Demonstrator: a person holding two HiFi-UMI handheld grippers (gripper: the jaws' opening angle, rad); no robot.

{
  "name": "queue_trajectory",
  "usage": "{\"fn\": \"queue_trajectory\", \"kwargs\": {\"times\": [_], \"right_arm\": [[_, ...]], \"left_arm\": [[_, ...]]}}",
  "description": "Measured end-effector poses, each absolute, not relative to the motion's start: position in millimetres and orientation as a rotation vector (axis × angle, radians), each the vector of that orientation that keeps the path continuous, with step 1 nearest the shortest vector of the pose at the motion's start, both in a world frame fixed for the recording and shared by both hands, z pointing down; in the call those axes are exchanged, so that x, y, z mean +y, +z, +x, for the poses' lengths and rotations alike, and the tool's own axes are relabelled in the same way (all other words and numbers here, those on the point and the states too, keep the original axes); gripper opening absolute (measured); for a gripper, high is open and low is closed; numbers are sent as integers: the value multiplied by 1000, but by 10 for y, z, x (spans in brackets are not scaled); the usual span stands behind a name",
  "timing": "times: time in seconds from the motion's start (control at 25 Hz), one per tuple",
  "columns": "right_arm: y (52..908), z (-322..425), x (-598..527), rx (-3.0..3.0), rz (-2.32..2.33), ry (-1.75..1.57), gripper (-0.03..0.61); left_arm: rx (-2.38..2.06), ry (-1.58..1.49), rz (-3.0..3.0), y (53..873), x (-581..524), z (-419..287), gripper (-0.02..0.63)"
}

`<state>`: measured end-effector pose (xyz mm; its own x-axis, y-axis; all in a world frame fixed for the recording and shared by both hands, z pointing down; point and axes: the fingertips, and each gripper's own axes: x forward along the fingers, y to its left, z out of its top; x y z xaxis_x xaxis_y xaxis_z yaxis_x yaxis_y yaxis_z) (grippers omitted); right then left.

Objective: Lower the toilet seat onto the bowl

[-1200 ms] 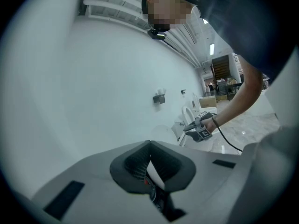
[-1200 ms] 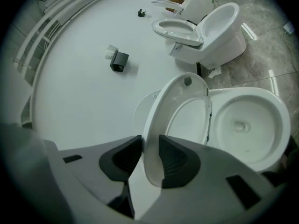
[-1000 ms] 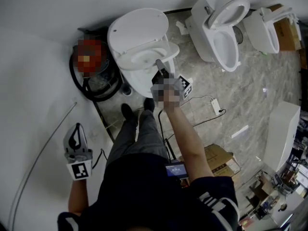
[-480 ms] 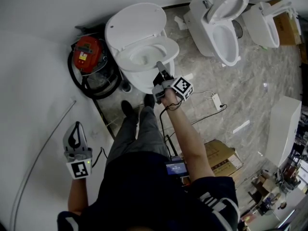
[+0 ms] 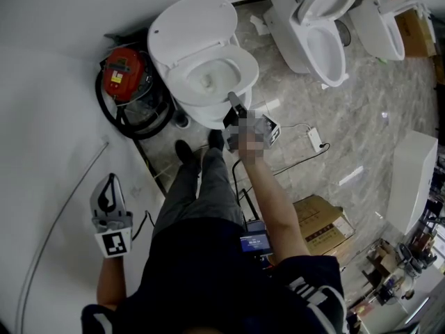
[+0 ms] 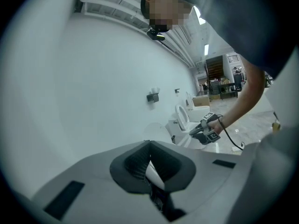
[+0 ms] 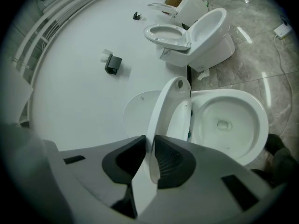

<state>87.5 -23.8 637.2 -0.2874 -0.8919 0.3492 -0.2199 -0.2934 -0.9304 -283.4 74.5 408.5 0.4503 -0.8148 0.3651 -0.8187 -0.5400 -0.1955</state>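
Note:
The white toilet stands against the wall with its lid (image 5: 188,26) upright. My right gripper (image 5: 233,100) holds the front rim of the toilet seat (image 5: 243,65), which hangs partway over the bowl (image 5: 208,82). In the right gripper view the seat (image 7: 163,108) runs edge-on between the lid and the open bowl (image 7: 229,120). Its rim sits between the pads of the right gripper (image 7: 149,143), whose jaws are closing and pressing on it. My left gripper (image 5: 108,193) hangs low at the left, far from the toilet. The left gripper (image 6: 149,146) is shut on nothing.
A red canister with a black hose (image 5: 122,78) stands left of the toilet. Two more white toilets (image 5: 316,33) (image 5: 382,37) line the wall to the right. A white adapter with a cable (image 5: 314,139) and a cardboard box (image 5: 323,232) lie on the marble floor. The person's shoes (image 5: 184,160) are before the bowl.
The right gripper has brought the seat down closer to the bowl and drawn slightly toward the person. The left gripper has stayed where it was.

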Motion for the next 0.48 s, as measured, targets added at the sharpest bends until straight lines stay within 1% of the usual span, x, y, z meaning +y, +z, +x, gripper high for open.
{"fn": "queue_trajectory", "kwargs": {"times": [0.48], "right_arm": [[6730,963,167,1338,-1442,-1654,78]], "left_arm": [[-1439,703,2696,4214,836,-2764,25]]}}
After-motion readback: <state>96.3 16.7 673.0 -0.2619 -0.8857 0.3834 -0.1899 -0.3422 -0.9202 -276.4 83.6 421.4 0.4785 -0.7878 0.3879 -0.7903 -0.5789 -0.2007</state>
